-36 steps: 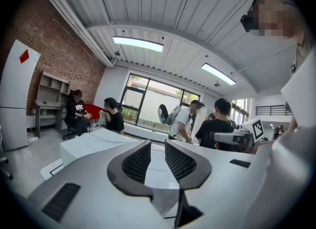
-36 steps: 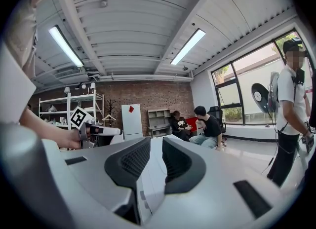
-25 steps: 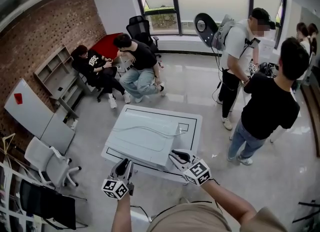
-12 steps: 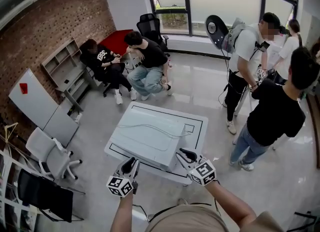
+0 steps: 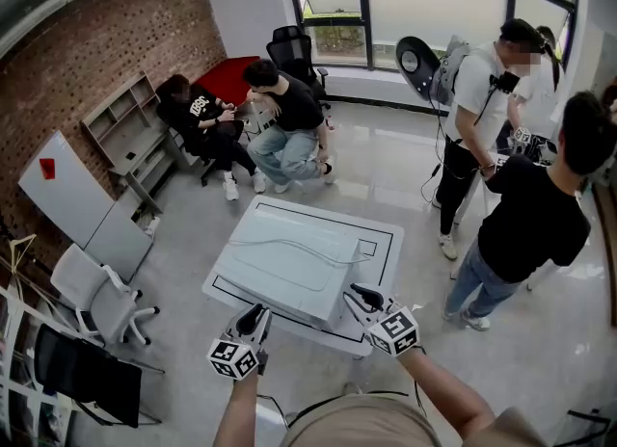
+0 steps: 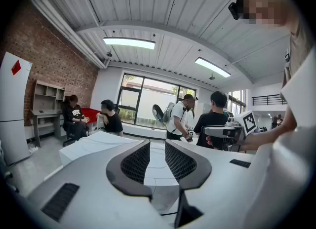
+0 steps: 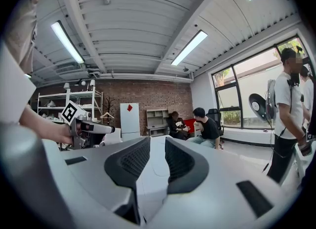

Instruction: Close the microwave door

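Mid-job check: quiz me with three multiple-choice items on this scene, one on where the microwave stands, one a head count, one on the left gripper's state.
1. The microwave stands:
A on the white table
B on the floor
C on a shelf

2. Seated people in the head view:
A one
B two
C four

3. The left gripper has its jaws:
A apart and empty
B clamped on a handle
C pressed together

Key:
1 A, the black-outlined tabletop shows around its base.
2 B, only two are sitting.
3 A, the left gripper view shows a clear gap with nothing in it.
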`<control>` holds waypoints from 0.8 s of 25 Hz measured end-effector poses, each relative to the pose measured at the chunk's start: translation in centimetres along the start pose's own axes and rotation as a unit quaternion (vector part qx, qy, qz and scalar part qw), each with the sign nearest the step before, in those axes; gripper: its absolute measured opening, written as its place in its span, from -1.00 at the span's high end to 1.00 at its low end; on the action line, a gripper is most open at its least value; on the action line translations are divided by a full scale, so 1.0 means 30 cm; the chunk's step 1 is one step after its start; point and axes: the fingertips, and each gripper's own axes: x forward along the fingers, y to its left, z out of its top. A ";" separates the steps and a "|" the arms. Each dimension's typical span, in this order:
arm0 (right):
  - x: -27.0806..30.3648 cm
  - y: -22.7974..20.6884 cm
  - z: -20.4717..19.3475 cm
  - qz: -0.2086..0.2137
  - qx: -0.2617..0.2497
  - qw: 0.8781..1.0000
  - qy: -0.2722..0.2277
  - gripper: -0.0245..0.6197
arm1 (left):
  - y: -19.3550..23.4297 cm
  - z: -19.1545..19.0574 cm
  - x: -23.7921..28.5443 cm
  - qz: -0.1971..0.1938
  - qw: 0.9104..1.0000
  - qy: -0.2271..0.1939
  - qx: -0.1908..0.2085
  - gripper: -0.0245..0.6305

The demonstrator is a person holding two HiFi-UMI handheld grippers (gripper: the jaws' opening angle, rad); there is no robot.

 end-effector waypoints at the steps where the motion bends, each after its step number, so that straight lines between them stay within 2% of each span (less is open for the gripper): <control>1: 0.000 0.000 -0.001 -0.001 0.000 1.000 0.000 0.68 | 0.000 -0.001 0.000 0.000 1.000 0.000 0.000 0.67; 20: -0.025 0.001 -0.022 -0.009 0.001 1.000 0.007 0.68 | -0.031 -0.032 0.009 -0.011 1.000 0.012 0.001 0.67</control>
